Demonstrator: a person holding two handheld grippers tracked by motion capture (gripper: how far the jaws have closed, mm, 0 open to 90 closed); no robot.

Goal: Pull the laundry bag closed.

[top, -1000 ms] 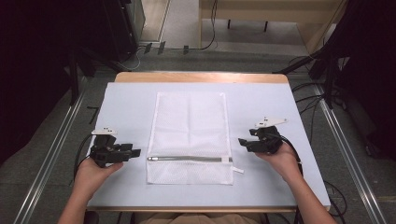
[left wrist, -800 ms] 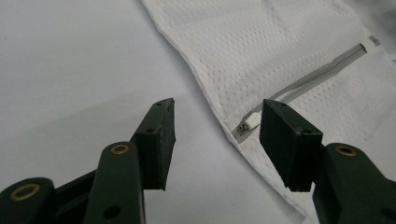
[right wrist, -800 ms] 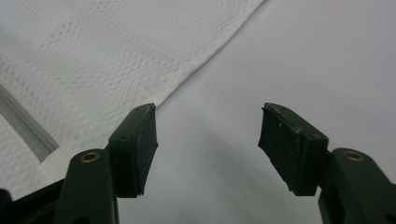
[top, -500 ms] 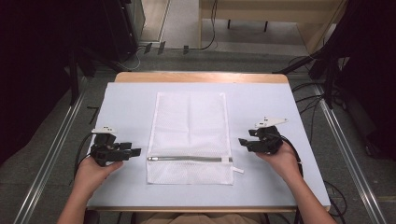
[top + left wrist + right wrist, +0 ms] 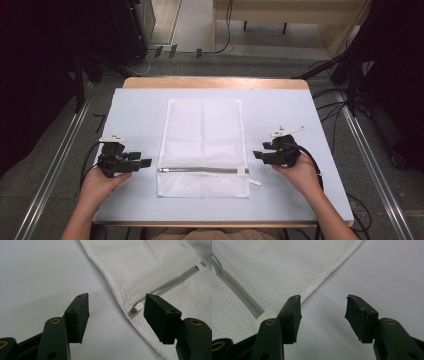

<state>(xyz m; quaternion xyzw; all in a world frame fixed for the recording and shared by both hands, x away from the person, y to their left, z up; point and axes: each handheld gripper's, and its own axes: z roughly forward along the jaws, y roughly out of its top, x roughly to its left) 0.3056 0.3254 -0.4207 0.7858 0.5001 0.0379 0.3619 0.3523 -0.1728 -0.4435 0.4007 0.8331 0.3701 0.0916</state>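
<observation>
White mesh laundry bag (image 5: 203, 146) laid flat mid-table on the pale blue-grey tabletop (image 5: 140, 107), long side running away from the person, grey zipper (image 5: 202, 170) crossing it near the close end. Squared up and smoothed, apparently so both ends of the zipper can be reached from the sides at once. Left gripper (image 5: 143, 163) parked just beside the bag's left edge, level with the zipper; jaws spread wide, having just been opening further, pads clear of the cloth. Seen between them in the left gripper view: the bag's hem and the small white zipper pull (image 5: 137, 307) at the near end of the track, just inside the right-hand pad but untouched. Probably lined up that way to close on the pull or pin the hem next. Right gripper (image 5: 257, 155) set just beside the opposite edge, aimed inward at the zipper's far end, where a little white tab (image 5: 254, 182) sticks out past the corner. Jaws parted, though narrowed a little in the last moments; only bare table between the pads in the right gripper view, the bag's edge (image 5: 329, 272) lying just ahead and to the left. Likely placed as the steadying hand, ready to hold the fabric while the other works the slider. Nothing gripped yet on either side; bag not yet disturbed.
</observation>
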